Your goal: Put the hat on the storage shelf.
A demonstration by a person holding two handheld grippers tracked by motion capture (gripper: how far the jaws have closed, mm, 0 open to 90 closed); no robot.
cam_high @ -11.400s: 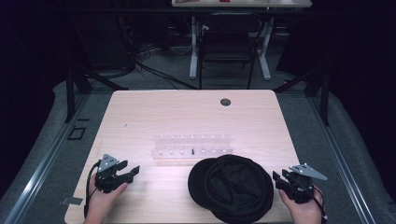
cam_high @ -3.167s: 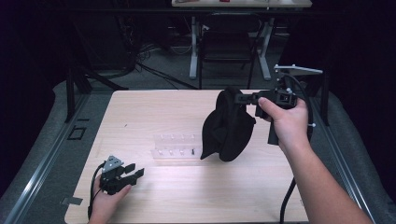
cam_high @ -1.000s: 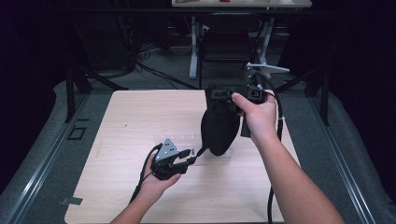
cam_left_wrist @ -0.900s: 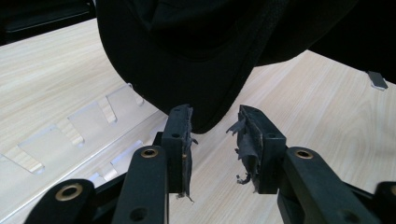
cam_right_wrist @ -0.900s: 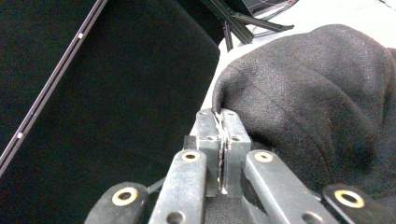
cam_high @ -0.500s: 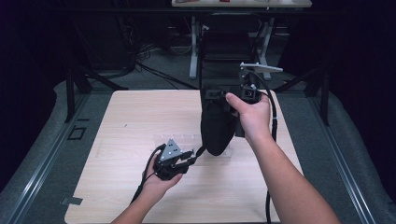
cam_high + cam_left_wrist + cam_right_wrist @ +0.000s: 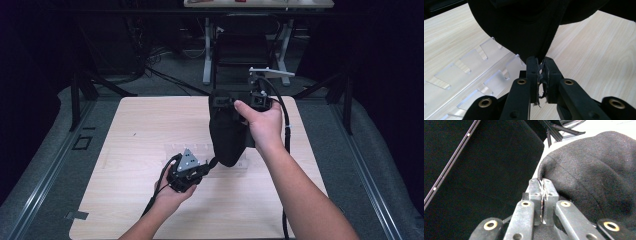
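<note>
Worktop (image 7: 125, 200): one pale wooden top, carrying one clear rack; the black cap hangs above its middle.
Black cap (image 7: 227, 132): one, a dark woven fabric cap, lifted off the worktop and hanging down from the right gripper; its lowest edge is just above the rack, about midway between the left and right edges.
Clear rack (image 7: 185, 150): one see-through plastic tray with a row of slotted dividers, lying near the middle of the worktop, slightly toward the near edge; in the left gripper view (image 7: 474, 72) the compartments that show look empty, and the cap covers part of it.
Right gripper (image 7: 227, 101): raised over the far half of the worktop; in its own view (image 7: 541, 195) the jaws are pressed together on a fold of the cap's edge (image 7: 599, 170).
Left gripper (image 7: 210, 164): low over the near half of the worktop, just beside the rack; in its own view (image 7: 540, 75) the jaws are nearly together, pinching the bottom edge of the cap (image 7: 524, 30).
Hands: two, one on each gripper, forearms coming in from the near edge.
</note>
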